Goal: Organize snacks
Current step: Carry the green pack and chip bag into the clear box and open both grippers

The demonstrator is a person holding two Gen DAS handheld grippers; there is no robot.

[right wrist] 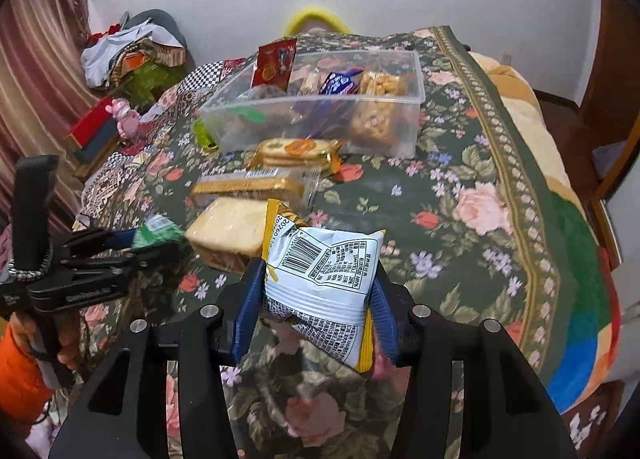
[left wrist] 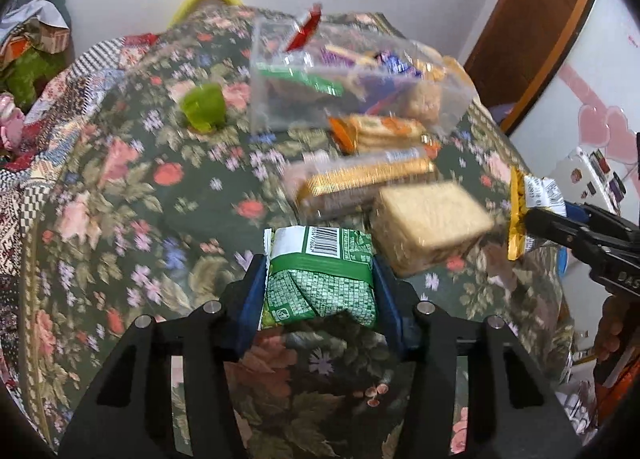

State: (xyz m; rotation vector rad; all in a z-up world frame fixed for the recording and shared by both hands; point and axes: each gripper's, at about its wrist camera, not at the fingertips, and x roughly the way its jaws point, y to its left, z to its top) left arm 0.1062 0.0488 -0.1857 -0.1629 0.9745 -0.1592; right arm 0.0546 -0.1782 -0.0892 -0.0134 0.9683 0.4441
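Note:
My left gripper [left wrist: 320, 279] is shut on a green snack packet [left wrist: 320, 279], held above the floral cloth. My right gripper [right wrist: 320, 291] is shut on a white and yellow snack packet [right wrist: 320, 275]; that packet shows at the right of the left wrist view [left wrist: 532, 203]. A clear plastic bin [right wrist: 416, 71] with several snacks stands at the far middle of the table, also in the left wrist view [left wrist: 260, 59]. Before it lie an orange cracker pack [right wrist: 298, 151], a gold-edged biscuit pack [right wrist: 248, 185] and a pale wrapped sandwich cake [right wrist: 228, 231].
A small green object [left wrist: 202, 107] sits left of the bin. The floral tablecloth [right wrist: 460, 199] covers the table; its right edge drops to a colourful blanket [right wrist: 580, 299]. Clothes and toys [right wrist: 128, 55] are piled at the far left. A wooden door [left wrist: 532, 31] stands at the right.

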